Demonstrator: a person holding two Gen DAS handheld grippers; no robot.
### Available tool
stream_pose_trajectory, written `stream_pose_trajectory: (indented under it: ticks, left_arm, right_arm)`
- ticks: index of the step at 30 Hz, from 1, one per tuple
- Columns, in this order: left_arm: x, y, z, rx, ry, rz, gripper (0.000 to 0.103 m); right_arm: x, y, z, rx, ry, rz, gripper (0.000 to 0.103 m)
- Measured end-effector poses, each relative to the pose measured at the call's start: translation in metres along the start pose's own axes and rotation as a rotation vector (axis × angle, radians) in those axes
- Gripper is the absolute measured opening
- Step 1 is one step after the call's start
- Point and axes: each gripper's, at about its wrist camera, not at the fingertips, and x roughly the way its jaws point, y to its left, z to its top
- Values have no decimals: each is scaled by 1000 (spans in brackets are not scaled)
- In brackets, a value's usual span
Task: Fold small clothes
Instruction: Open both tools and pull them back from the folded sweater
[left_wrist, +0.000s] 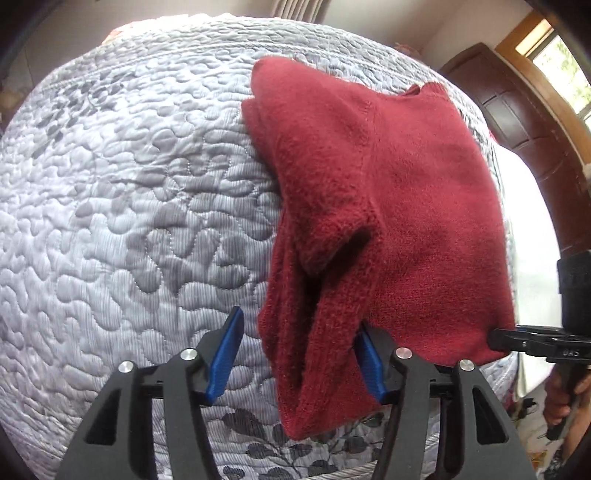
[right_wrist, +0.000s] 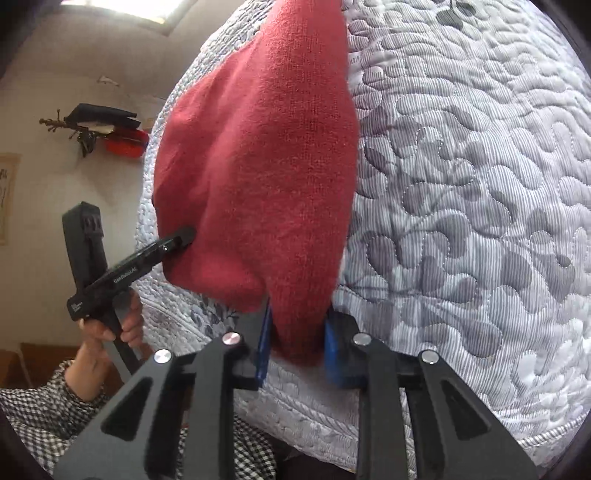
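Note:
A dark red knitted garment (left_wrist: 388, 177) lies partly folded on a grey quilted bedspread (left_wrist: 147, 184), and its near end hangs towards me. My left gripper (left_wrist: 299, 354) is open with its blue pads wide apart. A fold of the garment hangs between them and rests against the right-hand pad. The right gripper (left_wrist: 495, 338) bites the garment's near right corner. In the right wrist view, the right gripper (right_wrist: 299, 343) is shut on a bunched end of the garment (right_wrist: 266, 166). The left gripper (right_wrist: 186, 236) touches the garment's left edge.
The bedspread (right_wrist: 480, 184) stretches far to the right of the garment. A dark wooden door (left_wrist: 517, 129) and a window (left_wrist: 561, 55) stand beyond the bed. A hand (right_wrist: 110, 332) in a checked sleeve (right_wrist: 37, 406) holds the left tool. A wall shelf (right_wrist: 103, 129) is behind it.

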Motion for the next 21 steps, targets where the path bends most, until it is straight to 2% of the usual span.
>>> stream_pose_trajectory:
  ticks: [3, 7, 9, 11, 13, 15, 17, 19, 21]
  left_arm:
    - [19, -3, 7, -22, 16, -4, 59]
    - [22, 2, 4, -48, 18, -5, 60]
    - [17, 1, 2, -36, 9, 17, 66]
    - [9, 0, 0, -45, 7, 49, 78]
    - [-1, 2, -2, -53, 6, 64, 79]
    - [-13, 5, -7, -56, 18, 81, 80]
    - [-23, 2, -10, -53, 34, 97, 84]
    - [-34, -3, -14, -43, 32, 114, 86]
    - [-45, -6, -19, -28, 29, 133, 90]
  right_arm:
    - [13, -7, 1, 43, 9, -27, 22]
    - [17, -14, -1, 69, 10, -25, 27]
    - [14, -11, 0, 72, 9, -49, 34]
    - [7, -5, 0, 66, 0, -81, 40]
    - [-4, 0, -1, 60, -15, -133, 50]
    - [-13, 6, -5, 46, -39, -177, 56]
    - [-22, 14, -9, 34, -58, -235, 71]
    - [-31, 25, -14, -1, -81, -305, 77]
    - [-41, 33, -17, -13, -105, -355, 89]
